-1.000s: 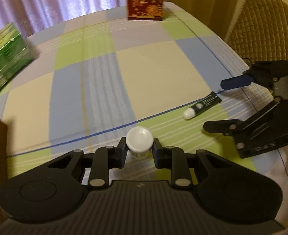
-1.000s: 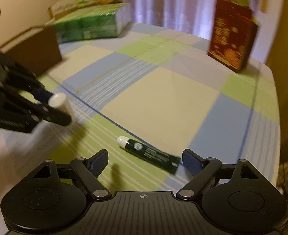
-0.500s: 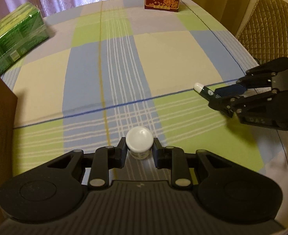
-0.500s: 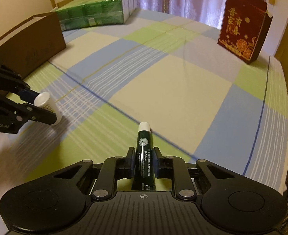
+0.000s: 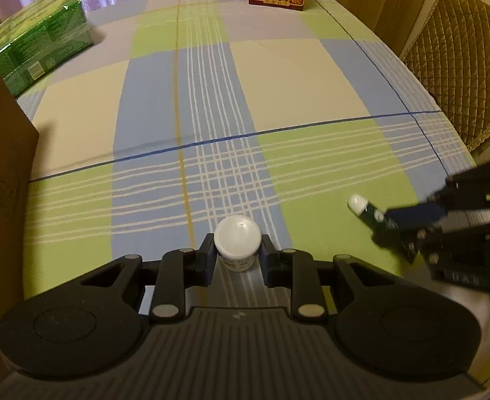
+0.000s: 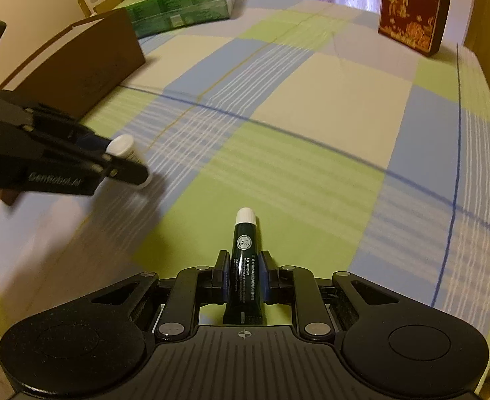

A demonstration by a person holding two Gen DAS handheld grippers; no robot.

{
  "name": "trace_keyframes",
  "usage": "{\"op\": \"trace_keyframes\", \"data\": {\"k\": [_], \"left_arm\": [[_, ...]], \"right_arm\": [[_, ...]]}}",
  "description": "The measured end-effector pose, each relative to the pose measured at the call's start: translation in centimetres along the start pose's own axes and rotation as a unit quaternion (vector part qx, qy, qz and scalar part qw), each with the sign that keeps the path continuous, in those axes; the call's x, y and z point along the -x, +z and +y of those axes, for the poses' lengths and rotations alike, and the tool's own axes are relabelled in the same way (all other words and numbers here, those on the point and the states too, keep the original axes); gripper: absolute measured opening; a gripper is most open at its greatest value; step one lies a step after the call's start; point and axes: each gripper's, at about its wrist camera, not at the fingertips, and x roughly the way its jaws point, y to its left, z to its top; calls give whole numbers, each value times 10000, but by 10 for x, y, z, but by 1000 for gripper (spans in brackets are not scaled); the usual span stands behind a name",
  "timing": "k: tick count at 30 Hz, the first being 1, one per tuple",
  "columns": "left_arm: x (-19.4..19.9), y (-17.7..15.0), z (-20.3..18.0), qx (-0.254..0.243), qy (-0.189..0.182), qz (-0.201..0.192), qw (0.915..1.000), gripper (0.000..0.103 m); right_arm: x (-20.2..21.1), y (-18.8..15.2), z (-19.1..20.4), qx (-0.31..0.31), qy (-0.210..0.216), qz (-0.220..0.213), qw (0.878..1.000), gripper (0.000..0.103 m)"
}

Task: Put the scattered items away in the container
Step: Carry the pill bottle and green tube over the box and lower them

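Checked cloth (image 5: 295, 76) covers the whole worktop, with a brown cardboard box (image 6: 78, 66) at its left edge, a green wrapped pack (image 5: 34, 50) behind that and a red gift bag (image 6: 411, 10) at the far end. Left claw (image 5: 237, 260) is clamped on a small white-capped jar (image 5: 237, 236), held above the cloth; right claw (image 6: 245, 276) grips a dark green tube (image 6: 245, 266), white cap pointing forward.

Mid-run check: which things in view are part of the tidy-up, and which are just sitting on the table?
Part of the job:
- white jar, clamped in the left gripper
- green tube, clamped in the right gripper
- brown cardboard box, likely the container

Just lying about:
- green wrapped packs
- red gift bag
- quilted chair
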Motion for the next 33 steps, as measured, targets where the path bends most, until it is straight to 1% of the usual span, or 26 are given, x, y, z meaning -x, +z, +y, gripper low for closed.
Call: {"op": "trace_keyframes", "data": {"k": [7, 12, 20, 26, 33], "left_arm": [[18, -8, 2, 69, 36, -138, 9999, 22], [36, -16, 6, 165, -16, -204, 9997, 22], [84, -25, 18, 269, -126, -526, 9982, 22], [126, -34, 40, 266, 16, -789, 9965, 22], [170, -55, 78, 449, 295, -970, 9938, 22]], "right_arm": [[16, -4, 13, -142, 170, -146, 9996, 20], [31, -1, 23, -129, 282, -285, 9991, 20], [57, 14, 48, 22, 625, -546, 9965, 20], [68, 29, 80, 160, 902, -718, 9932, 20], [69, 55, 133, 340, 1299, -922, 9866, 20]]}}
